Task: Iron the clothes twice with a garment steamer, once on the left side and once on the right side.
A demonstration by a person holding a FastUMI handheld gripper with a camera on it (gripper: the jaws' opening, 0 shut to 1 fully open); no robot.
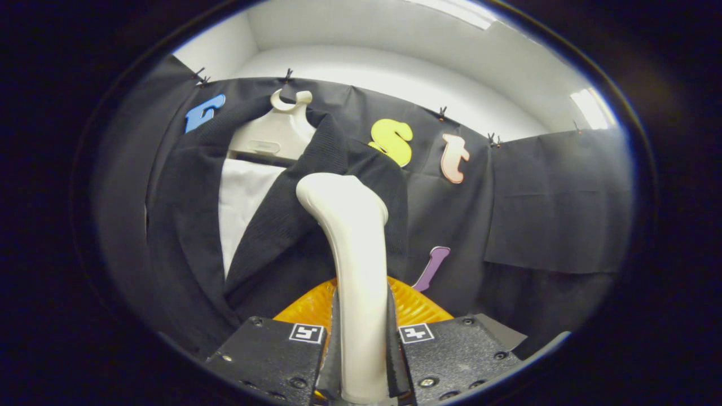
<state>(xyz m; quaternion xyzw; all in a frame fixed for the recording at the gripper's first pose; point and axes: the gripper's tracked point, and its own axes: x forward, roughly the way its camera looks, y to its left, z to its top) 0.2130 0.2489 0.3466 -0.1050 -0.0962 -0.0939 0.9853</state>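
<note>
Closed from both sides on the handle of the garment steamer, gripper with only the handle's width left between its fingers; clamped low on the handle, probably so the head stands clear ahead and can be steered like a wand. Just beyond the fingers, either side of the handle: an orange ribbed piece, apparently the steamer's own body or base, though hard to tell for sure. Further along, the handle rising and bending over into a rounded head, tipped toward the cloth so the steaming face meets it.

Behind the steamer's head: dark jacket, its lapel directly behind and touching or nearly touching the head — cannot tell which. To the left of the steamer, between the lapels, a white shirt front. Above and left of the head, a pale hanger carrying the jacket by the collar, hooked high so the garment hangs flat and full length for downward strokes.

Behind everything, beyond the steamer, the booth's black cloth wall, clipped along its top edge.

Judged from the head's position: high on the chest near the collar, a sensible start for one pass; which side it serves, unclear.
</note>
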